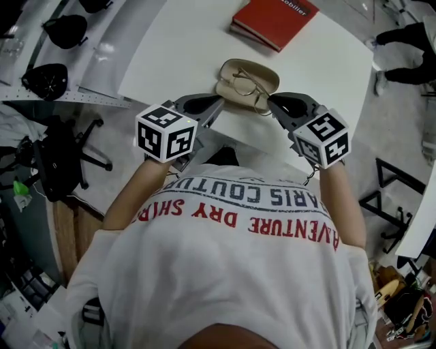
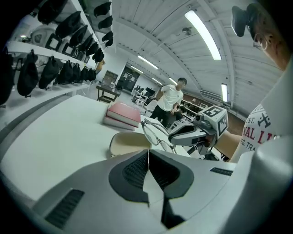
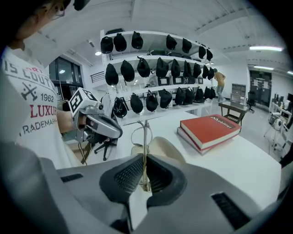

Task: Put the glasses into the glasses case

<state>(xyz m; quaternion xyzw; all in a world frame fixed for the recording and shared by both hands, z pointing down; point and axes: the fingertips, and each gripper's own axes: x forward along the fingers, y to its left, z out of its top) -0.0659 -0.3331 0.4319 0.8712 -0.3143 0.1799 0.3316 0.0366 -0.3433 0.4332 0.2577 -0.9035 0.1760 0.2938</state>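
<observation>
An open beige glasses case [image 1: 264, 73] lies near the front edge of the white table [image 1: 170, 48]. Thin-framed glasses [image 1: 244, 85] hang over its hollow. My right gripper [image 1: 270, 100] is shut on one temple arm, a thin rod running between the pads in the right gripper view [image 3: 144, 157], with the glasses' lens [image 3: 138, 135] just beyond and the case [image 3: 165, 147] below. My left gripper [image 1: 219, 102] has its jaws pressed together at the case's left rim [image 2: 126, 142]. From that side the glasses [image 2: 155, 133] stand tilted above the case, next to the right gripper [image 2: 176, 133].
A red book [image 1: 272, 20] lies at the table's far side, behind the case. Shelves with black caps [image 1: 54, 75] run along the left, with a black office chair [image 1: 68, 160] below them. A person [image 2: 171, 98] stands in the background beyond the table.
</observation>
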